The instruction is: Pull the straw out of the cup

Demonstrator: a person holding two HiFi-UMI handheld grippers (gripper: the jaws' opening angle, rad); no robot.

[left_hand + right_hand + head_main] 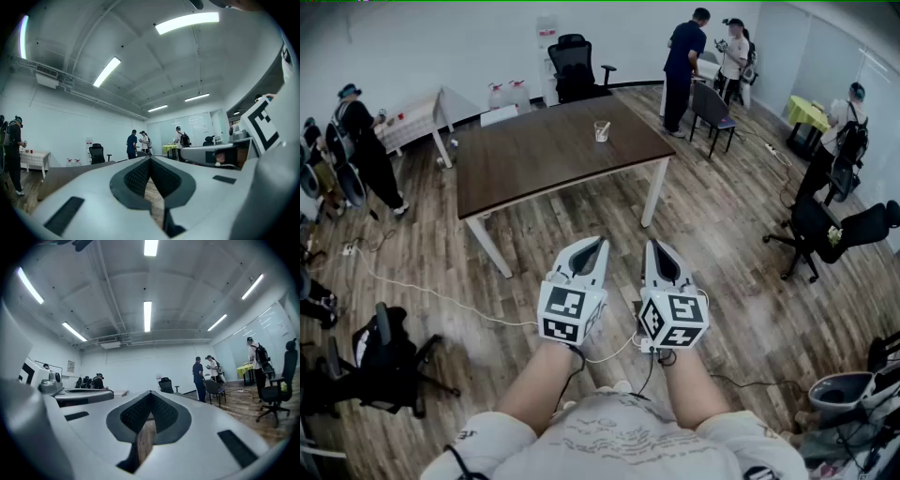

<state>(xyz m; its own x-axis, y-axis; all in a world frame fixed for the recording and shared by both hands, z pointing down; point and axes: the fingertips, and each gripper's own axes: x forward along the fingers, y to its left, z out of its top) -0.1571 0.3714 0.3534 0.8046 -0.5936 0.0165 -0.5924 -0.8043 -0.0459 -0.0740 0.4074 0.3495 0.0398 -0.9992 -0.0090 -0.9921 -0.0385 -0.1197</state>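
The person is standing well back from the brown table (534,159) and holding both grippers low over the wooden floor (722,234), forearms reaching out from 6 o'clock in the head view. The left gripper (599,244) is pointing toward 12 o'clock, leaning slightly to 1 o'clock. Its jaws are meeting at the tips and gripping nothing, with only floorboards showing through the narrow gap behind the tips. The right gripper (653,246) is sitting just beside it at its 3 o'clock and pointing the same way. Its jaws are likewise pressing together at the tips and are empty. Each one is carrying its marker cube (572,314) nearest the wrist. The clear cup (601,131) is standing upright on the far part of the table, at 12 o'clock from the grippers and well apart from both. It is too small to tell whether the straw is sticking out of it. A black office chair (572,64) is sitting beyond the table at 12 o'clock, and several people (682,66) are standing around 1 o'clock.
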